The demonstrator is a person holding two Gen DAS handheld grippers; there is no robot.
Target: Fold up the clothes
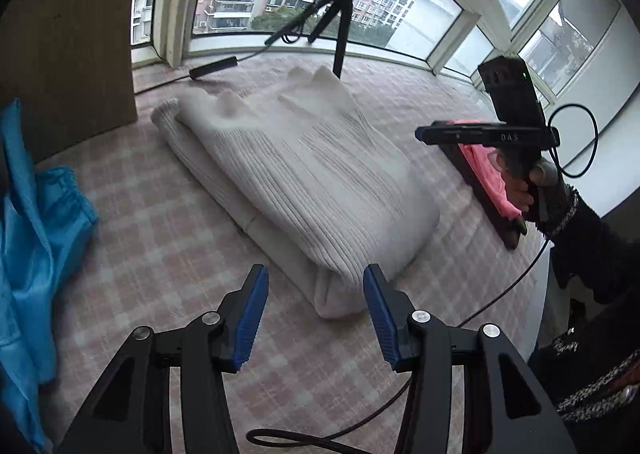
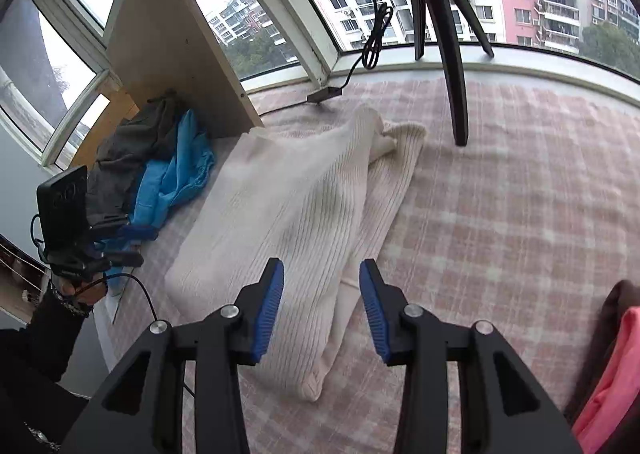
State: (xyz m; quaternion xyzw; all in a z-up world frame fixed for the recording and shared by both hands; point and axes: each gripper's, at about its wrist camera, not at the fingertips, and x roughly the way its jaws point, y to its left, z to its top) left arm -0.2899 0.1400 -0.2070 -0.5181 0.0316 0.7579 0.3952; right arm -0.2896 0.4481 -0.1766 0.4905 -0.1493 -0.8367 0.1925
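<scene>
Checked pink cloth [image 1: 168, 246] under cream sweater [image 1: 304, 173], folded narrow; another fold looks due. Left gripper [image 1: 316, 318] and right gripper [image 2: 322, 306] near its hem, jaws apart, empty.

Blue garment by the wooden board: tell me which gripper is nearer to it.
Left. The left gripper hangs over the checked cover with the blue garment just to its side. The right gripper sits past the folded cream sweater, which lies between it and the garment.
</scene>
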